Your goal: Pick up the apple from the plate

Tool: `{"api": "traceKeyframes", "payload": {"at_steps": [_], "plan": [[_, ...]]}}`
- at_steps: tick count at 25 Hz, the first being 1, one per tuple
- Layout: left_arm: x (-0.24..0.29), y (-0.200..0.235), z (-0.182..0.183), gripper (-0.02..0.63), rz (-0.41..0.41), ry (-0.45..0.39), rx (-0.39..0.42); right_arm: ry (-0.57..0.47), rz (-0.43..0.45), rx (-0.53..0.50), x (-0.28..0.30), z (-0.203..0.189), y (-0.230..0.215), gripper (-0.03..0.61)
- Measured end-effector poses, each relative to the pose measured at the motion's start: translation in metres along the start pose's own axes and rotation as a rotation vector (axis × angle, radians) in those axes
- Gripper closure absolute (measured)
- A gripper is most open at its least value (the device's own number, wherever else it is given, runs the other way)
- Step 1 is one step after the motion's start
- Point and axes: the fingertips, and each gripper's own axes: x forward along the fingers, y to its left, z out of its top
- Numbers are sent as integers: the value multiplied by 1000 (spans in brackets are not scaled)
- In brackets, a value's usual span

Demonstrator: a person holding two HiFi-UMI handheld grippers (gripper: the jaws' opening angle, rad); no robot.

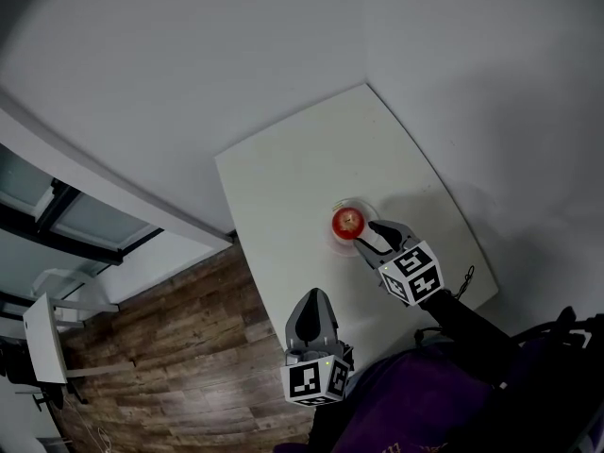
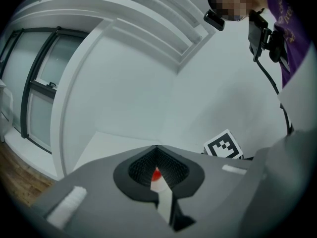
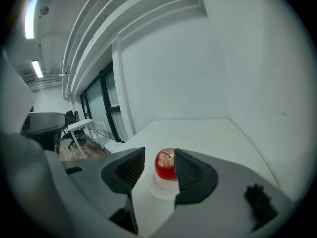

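1. At the bottom of the head view, your left gripper point(image 1: 313, 297) sits over the table's lower-left edge, where the white top meets the wooden floor point(image 1: 170, 347). Its jaws are pressed together at the tips and carry nothing.
2. Up and to the right, your right gripper point(image 1: 366, 236) is over the table point(image 1: 302, 177), just beside the plate on its lower right. Its jaws are spread. In the right gripper view the apple point(image 3: 165, 165) shows in the gap between them. The right-hand pad looks very close to the fruit, but neither pad is pinching it.
3. The plate point(image 3: 161, 190) is small and pale and holds only the apple, which stands upright with its stem up. In the head view it lies toward the table's right-hand half, nearer the right edge than the left.
4. Beyond the plate, toward the upper left of the head view, the tabletop is bare up to its far corner.
5. The table's far and right edges run along plain grey walls. The left edge is open to the floor.
6. Farthest off, at the left of the frame, stand dark-framed windows point(image 1: 57, 215) and a small white table point(image 1: 42, 338).
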Motion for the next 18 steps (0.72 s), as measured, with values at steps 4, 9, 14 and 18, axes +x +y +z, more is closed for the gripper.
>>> {"api": "traceKeyframes", "payload": {"at_steps": [4, 9, 14, 18], "plan": [[2, 6, 0, 607, 8, 9, -1, 24, 1, -5, 11, -5, -2, 371], [7, 10, 0, 607, -1, 6, -11, 50, 7, -24, 25, -8, -7, 333], [11, 16, -5, 607, 15, 31, -7, 76, 9, -60, 38, -13, -12, 293], [13, 17, -6, 607, 9, 34, -2, 100, 23, -75, 45, -18, -13, 268]]}}
